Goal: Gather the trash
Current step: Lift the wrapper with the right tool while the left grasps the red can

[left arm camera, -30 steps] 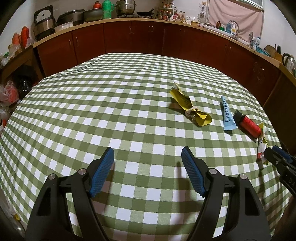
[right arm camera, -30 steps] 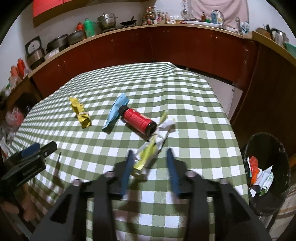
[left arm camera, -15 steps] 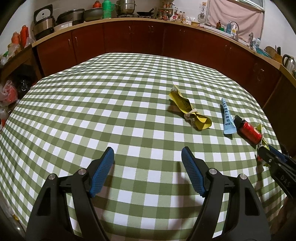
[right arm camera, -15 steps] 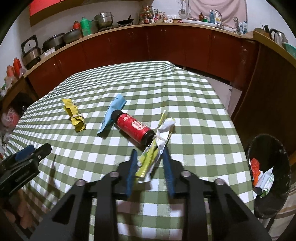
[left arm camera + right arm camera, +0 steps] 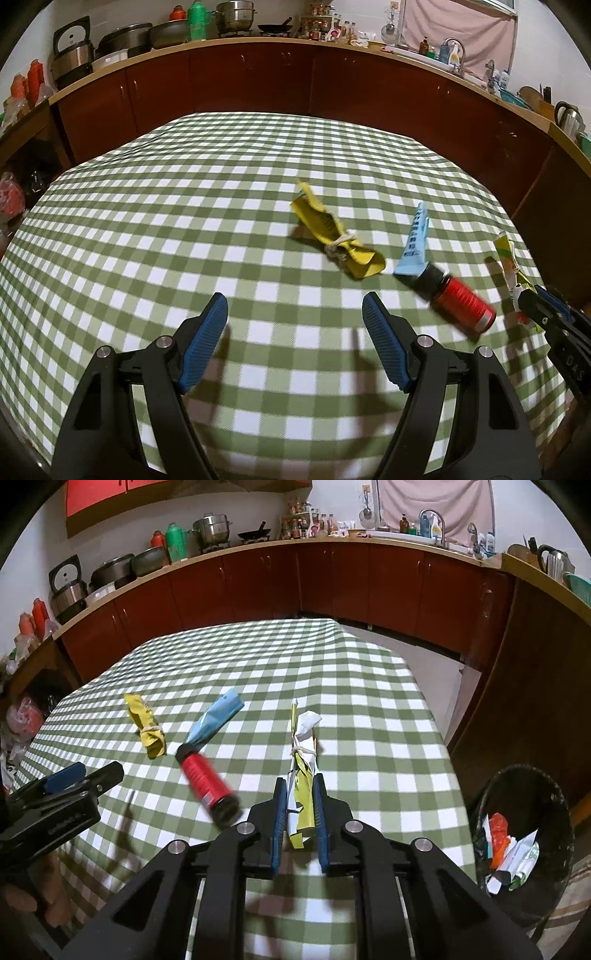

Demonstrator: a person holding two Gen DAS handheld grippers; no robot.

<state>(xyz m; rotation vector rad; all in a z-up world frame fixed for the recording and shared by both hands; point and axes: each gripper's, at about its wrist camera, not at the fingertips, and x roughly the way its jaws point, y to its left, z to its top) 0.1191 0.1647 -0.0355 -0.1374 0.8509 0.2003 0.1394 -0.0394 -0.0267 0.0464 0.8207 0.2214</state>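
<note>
Over bench (image 5: 369, 686), right gripper (image 5: 299, 808) jaws, just closing, are clamping wrapper bundle (image 5: 304, 746); left gripper (image 5: 293, 332) is hovering w/ jaws apart, holding nothing.

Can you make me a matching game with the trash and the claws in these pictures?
Things:
1. bottle
2. tube
3. right claw
4. bin

Matches:
A. light blue
B. on the floor, trash inside
C. red, lying on its side
D. shut on a tied wrapper

Pairs: 1-C, 2-A, 3-D, 4-B
</note>
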